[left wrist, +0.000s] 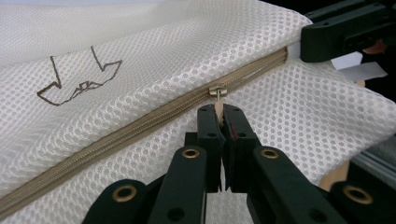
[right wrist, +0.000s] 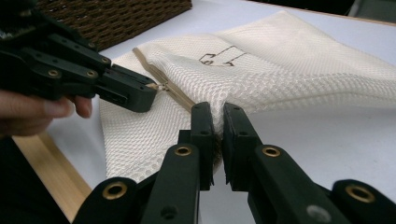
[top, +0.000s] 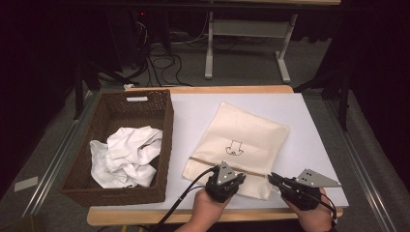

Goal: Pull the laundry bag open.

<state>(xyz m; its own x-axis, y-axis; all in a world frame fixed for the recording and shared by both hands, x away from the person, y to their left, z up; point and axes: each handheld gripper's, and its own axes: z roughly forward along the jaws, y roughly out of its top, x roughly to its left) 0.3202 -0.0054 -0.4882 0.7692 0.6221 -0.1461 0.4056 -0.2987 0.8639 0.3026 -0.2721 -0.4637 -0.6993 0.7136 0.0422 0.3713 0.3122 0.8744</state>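
A cream mesh laundry bag (top: 246,130) with a small brown line drawing lies flat on the white table top (top: 314,140). A tan zipper (left wrist: 116,135) crosses it near its front end. In the left gripper view my left gripper (left wrist: 222,114) is shut on the zipper's pull tab (left wrist: 218,106), just below the metal slider (left wrist: 217,91). My right gripper (right wrist: 218,112) is shut on the bag's mesh edge beside the zipper's end. In the high view the left gripper (top: 240,180) and the right gripper (top: 271,177) face each other at the bag's front right corner.
A dark wicker basket (top: 167,140) stands at the table's left and holds a crumpled white cloth (top: 128,154). The table's wooden front edge (top: 145,217) runs just below both hands. Behind the table are a white desk frame (top: 246,29) and floor cables.
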